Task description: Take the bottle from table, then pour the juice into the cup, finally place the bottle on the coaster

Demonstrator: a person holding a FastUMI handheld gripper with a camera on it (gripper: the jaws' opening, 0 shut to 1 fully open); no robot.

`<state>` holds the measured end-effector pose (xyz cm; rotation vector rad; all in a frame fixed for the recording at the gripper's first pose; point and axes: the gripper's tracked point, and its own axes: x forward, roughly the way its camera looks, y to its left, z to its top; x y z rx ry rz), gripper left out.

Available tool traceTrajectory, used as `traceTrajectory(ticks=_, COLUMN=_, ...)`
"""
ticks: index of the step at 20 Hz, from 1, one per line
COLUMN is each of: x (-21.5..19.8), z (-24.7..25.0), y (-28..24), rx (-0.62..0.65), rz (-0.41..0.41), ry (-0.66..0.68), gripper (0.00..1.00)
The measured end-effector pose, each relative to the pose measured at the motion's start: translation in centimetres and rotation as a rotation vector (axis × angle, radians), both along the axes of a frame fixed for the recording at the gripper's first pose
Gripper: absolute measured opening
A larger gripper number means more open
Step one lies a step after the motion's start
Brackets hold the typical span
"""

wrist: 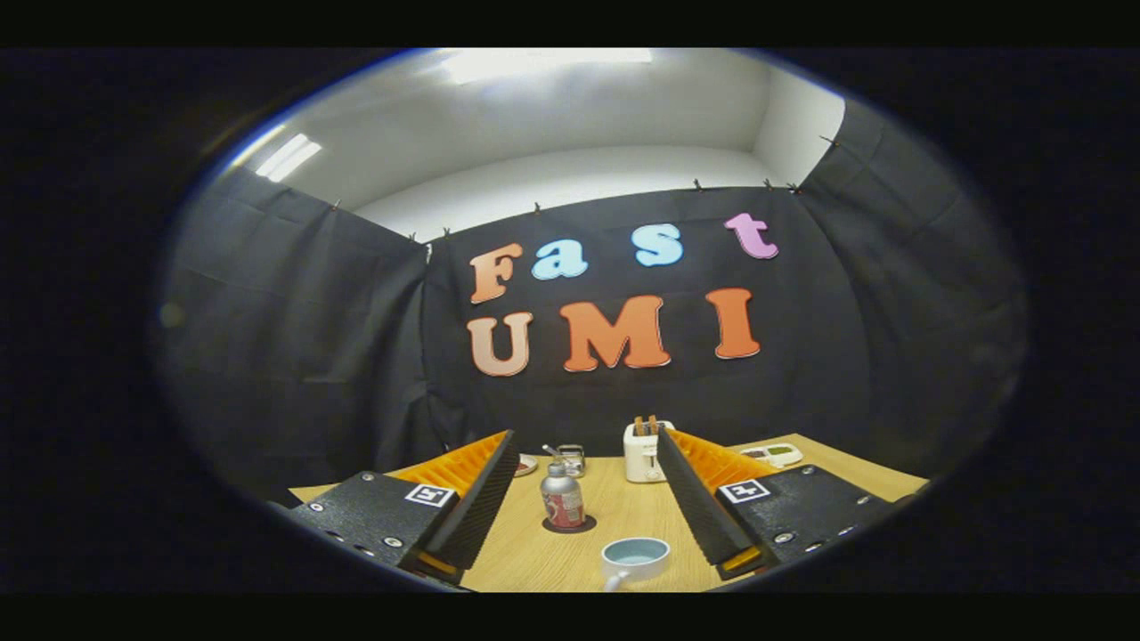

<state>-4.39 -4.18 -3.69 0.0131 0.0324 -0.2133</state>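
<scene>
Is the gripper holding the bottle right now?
No, the gripper is open, and the bottle stands free on the coaster between its fingers.

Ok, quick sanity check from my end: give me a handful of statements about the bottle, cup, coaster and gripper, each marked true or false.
1. The gripper is open, with nothing between its fingers. True.
2. The bottle lies on its side. False: it stands upright.
3. The bottle stands on the dark coaster. True.
4. The cup sits beyond the bottle. False: it is nearer the fingers than the bottle.
5. A toaster stands further back on the table. True.
</scene>
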Motion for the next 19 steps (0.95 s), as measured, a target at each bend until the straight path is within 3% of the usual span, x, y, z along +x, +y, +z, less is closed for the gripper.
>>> traceTrajectory(ticks=4, x=-2.5, z=1.2, y=-0.2, rx=0.032, rz=0.004, ry=-0.024, gripper=0.92)
traceTrajectory(ticks=13, x=-4.5, z=0.7, y=-3.1, rx=0.105, rz=-0.092, ry=-0.099, gripper=0.92)
traceTrajectory(ticks=19, x=-4.8, z=0.3, y=-4.1, rx=0.038, rz=-0.106, ry=-0.088, gripper=0.94)
